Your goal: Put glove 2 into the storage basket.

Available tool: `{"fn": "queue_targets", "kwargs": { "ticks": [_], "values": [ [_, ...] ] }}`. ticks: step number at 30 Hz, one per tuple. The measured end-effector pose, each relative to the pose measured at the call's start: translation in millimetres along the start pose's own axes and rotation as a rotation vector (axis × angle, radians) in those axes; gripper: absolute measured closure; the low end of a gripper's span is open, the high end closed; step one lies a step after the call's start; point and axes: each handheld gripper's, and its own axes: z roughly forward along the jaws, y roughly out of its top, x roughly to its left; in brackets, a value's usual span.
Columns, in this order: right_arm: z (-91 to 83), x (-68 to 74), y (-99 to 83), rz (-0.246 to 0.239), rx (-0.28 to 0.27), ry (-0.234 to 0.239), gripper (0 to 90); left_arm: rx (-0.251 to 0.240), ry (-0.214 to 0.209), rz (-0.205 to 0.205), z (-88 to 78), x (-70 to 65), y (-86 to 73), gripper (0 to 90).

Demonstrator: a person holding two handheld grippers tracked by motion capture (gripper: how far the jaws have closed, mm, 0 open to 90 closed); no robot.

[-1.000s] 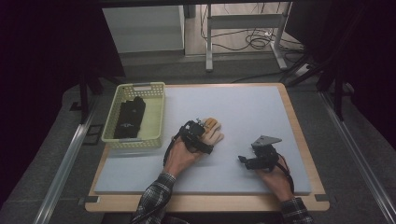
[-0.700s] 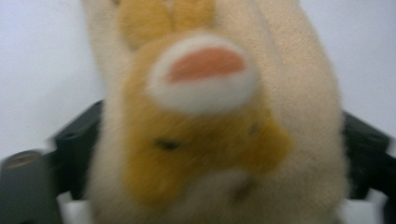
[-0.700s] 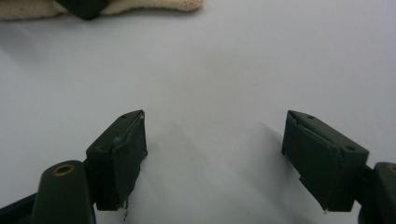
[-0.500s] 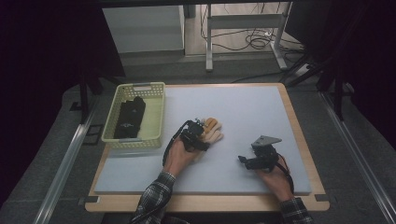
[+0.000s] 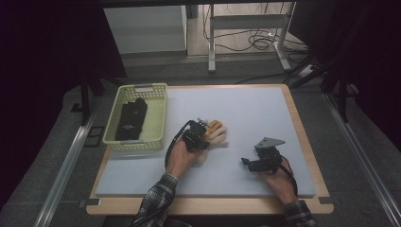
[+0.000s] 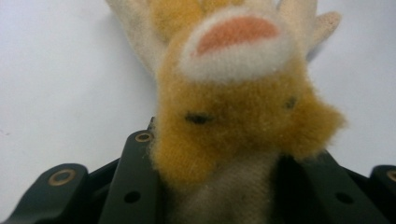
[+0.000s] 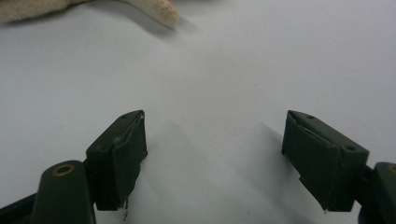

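Left claw (image 6: pixel 219 186) clenched on fuzzy orange-and-cream plush glove (image 6: pixel 243 102), right of the yellow slotted basket (image 5: pixel 156 123). Right claw (image 7: pixel 215 158) released, jaws spread over the smooth bench (image 7: pixel 233 70).

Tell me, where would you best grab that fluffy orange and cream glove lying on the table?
Probably at its cuff end, coming in low along the mat from the person's side. The glove lies flat with its fingers pointing away, and the cuff is the narrow, bunchable part. The left gripper already has its jaws on either side of that end, as the left gripper view shows. The right gripper sits open, apart.
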Motion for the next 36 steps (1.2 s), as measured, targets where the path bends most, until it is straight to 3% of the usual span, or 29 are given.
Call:
{"fn": "queue_targets", "kwargs": {
  "ticks": [11,23,36],
  "values": [
    [0.0,0.0,0.0,0.001,-0.001,0.001,21.3,-0.044,0.019,-0.03,-23.6,10.5,10.4,64.6],
    [0.1,0.0,-0.1,-0.002,-0.003,0.0,21.3,-0.076,0.078,-0.059,-62.6,27.9,31.9,64.4],
    [0.2,0.1,-0.1,-0.001,-0.005,0.0,21.2,-0.13,0.165,-0.149,-116.9,68.3,33.4,64.3]
  ]
}}
